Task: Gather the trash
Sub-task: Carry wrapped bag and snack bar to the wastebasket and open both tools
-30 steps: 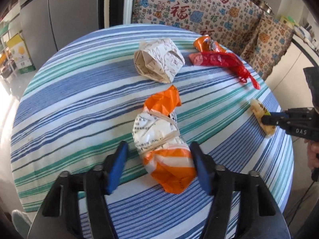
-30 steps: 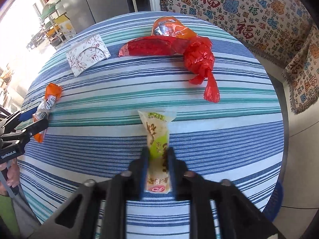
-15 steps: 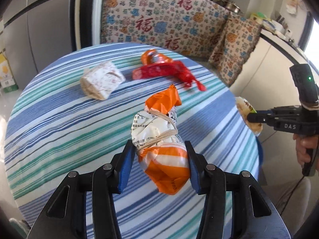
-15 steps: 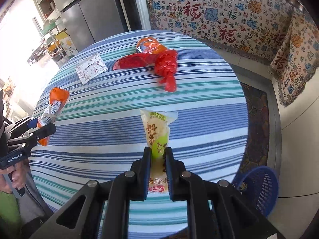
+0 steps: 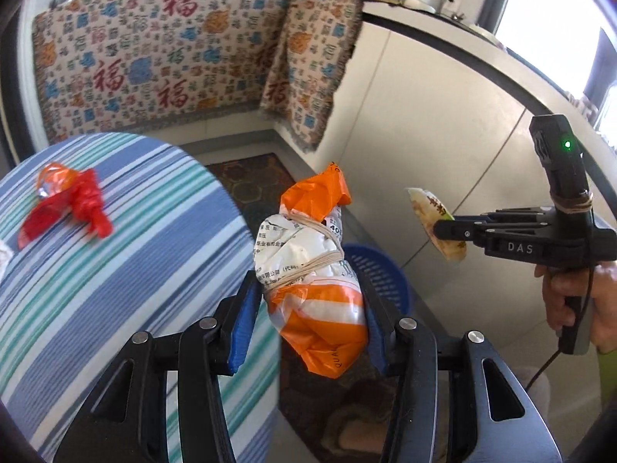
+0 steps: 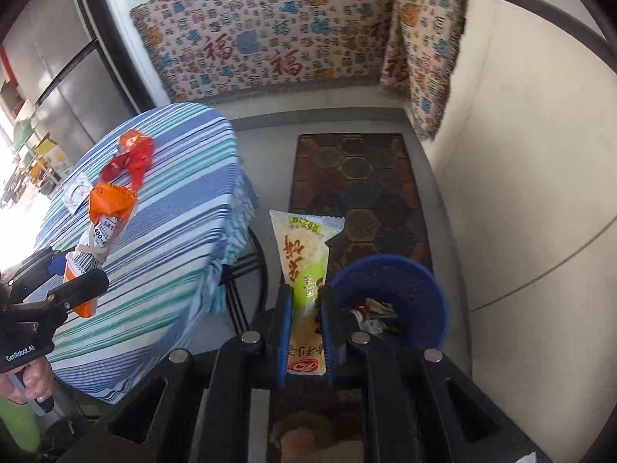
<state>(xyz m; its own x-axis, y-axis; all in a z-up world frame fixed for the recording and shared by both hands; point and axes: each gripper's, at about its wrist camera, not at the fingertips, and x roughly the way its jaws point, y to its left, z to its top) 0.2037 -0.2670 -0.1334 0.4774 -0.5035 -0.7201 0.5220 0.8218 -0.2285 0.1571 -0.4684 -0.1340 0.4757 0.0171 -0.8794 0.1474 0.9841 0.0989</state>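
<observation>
Both claws moved off the table [image 5: 115, 270] — left gripper [image 5: 308, 320] squeezes the orange bundle [image 5: 312, 270], right gripper [image 6: 304, 332] pinches the snack wrapper [image 6: 304, 262] above the blue basket [image 6: 420, 289].

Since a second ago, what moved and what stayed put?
Both pieces of trash left the table. The left gripper closed on the orange and white bundle and carried it off the striped table. The right gripper, gripping the green snack packet all along, lifted it too. Both now hang near the blue basket. The red wrapper and paper packet stayed on the table.
</observation>
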